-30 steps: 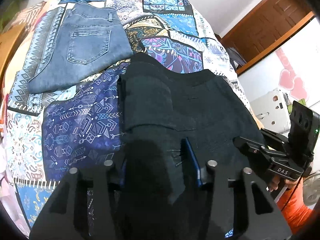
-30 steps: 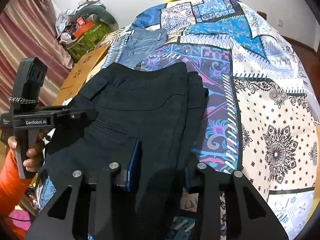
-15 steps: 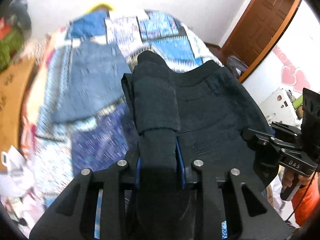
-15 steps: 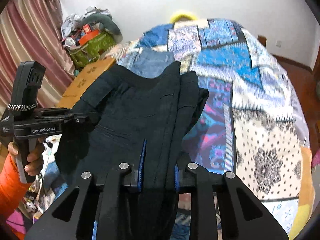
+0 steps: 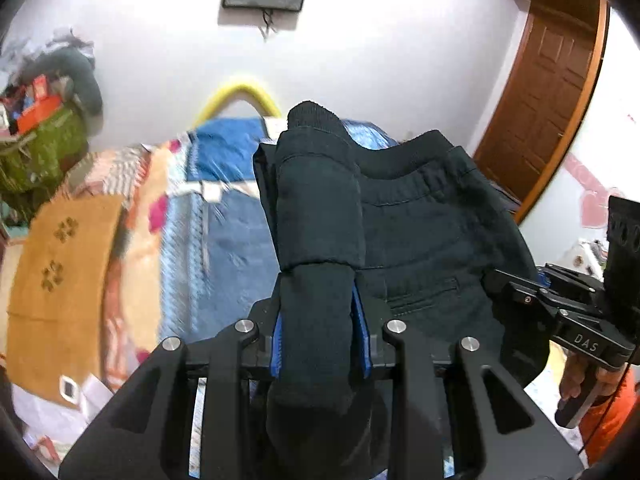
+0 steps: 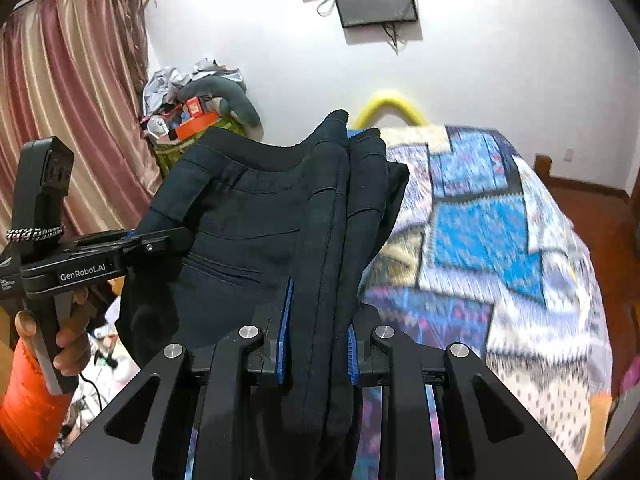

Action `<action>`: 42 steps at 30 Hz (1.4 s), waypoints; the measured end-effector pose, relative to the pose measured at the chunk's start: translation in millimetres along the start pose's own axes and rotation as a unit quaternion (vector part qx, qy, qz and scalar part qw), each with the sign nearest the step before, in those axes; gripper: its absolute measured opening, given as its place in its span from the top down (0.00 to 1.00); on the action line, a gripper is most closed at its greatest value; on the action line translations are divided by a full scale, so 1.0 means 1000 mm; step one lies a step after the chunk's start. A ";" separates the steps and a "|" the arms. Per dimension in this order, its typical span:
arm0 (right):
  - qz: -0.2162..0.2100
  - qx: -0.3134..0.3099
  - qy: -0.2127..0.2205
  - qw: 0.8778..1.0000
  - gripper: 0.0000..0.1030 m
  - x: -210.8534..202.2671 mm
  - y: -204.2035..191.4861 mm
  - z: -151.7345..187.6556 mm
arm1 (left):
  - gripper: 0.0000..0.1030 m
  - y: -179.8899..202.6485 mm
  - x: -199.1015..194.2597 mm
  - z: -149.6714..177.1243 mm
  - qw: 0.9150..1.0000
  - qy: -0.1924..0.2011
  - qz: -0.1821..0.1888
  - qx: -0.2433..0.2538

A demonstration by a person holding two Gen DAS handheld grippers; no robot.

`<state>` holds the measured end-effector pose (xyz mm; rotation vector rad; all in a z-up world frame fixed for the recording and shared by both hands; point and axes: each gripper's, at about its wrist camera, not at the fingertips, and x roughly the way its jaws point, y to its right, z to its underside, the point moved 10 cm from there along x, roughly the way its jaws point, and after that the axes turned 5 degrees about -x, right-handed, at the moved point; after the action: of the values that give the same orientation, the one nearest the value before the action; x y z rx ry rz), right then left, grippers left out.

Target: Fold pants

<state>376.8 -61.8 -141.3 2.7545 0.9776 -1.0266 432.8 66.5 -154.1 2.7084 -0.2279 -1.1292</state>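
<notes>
The black pants hang lifted above the bed, stretched between both grippers, with the elastic waistband at the top and a back pocket showing. My left gripper is shut on a rolled, bunched side of the pants, its blue pads pressing the cloth. In the right wrist view my right gripper is shut on the other folded side of the pants. Each view also shows the other tool clamped on the cloth: the right gripper and the left gripper.
A patchwork quilt covers the bed below the pants. Folded blue jeans lie blurred on it. A clutter pile, a curtain, a wooden door and a wall screen ring the bed. Hands in orange sleeves hold the tools.
Both grippers closed on the black pants and lifted them off the quilt. Both views tilted upward, so the wall and the screen now show.
</notes>
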 end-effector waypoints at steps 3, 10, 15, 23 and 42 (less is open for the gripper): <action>-0.007 0.000 0.004 1.000 0.81 0.016 -0.001 -0.013 | 0.72 -0.018 0.011 -0.020 1.000 0.013 -0.021 0.000; -0.017 0.016 -0.011 1.000 0.81 0.078 0.005 -0.026 | 0.73 -0.067 0.073 -0.037 0.999 -0.007 -0.039 -0.033; -0.018 0.019 -0.044 0.999 0.81 0.132 0.014 -0.016 | 0.73 -0.095 0.128 -0.029 0.997 -0.034 -0.062 -0.035; -0.013 0.029 -0.109 0.993 0.81 0.199 0.030 0.018 | 0.72 -0.131 0.222 0.015 0.991 -0.099 -0.077 -0.040; 0.014 0.074 -0.165 0.983 0.69 0.164 0.046 0.051 | 0.49 -0.143 0.199 0.044 0.977 -0.129 -0.164 -0.044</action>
<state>468.7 -21.5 -287.8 2.5732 0.8409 -1.5445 549.7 156.3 -354.6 2.5766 0.2391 -1.5434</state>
